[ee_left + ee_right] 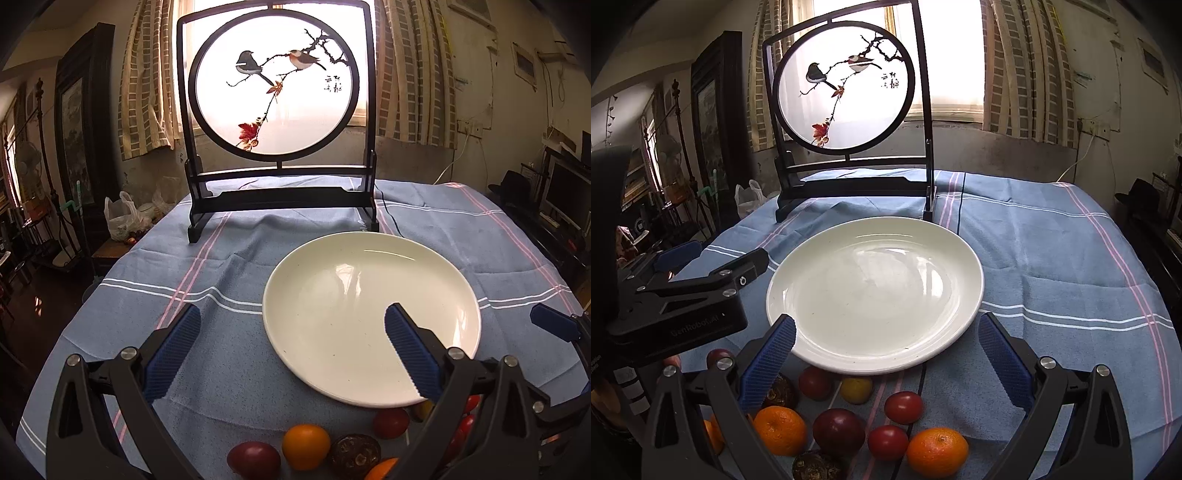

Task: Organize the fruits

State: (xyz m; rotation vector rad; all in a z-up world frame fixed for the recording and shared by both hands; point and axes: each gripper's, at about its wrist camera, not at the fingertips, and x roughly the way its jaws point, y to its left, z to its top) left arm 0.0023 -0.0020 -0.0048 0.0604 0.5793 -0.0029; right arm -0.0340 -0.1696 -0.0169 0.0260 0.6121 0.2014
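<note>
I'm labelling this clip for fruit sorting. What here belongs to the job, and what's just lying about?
Job: white plate; oranges; red fruits; dark plums; small yellow fruit; left hand-held gripper; right hand-held gripper.

Lying about: bird screen; blue tablecloth; plastic bag.

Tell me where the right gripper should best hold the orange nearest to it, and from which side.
Grip the orange across its widest middle, coming from above. It is round and lies free on the tablecloth, with a red fruit close on its left. The right gripper is open.
</note>
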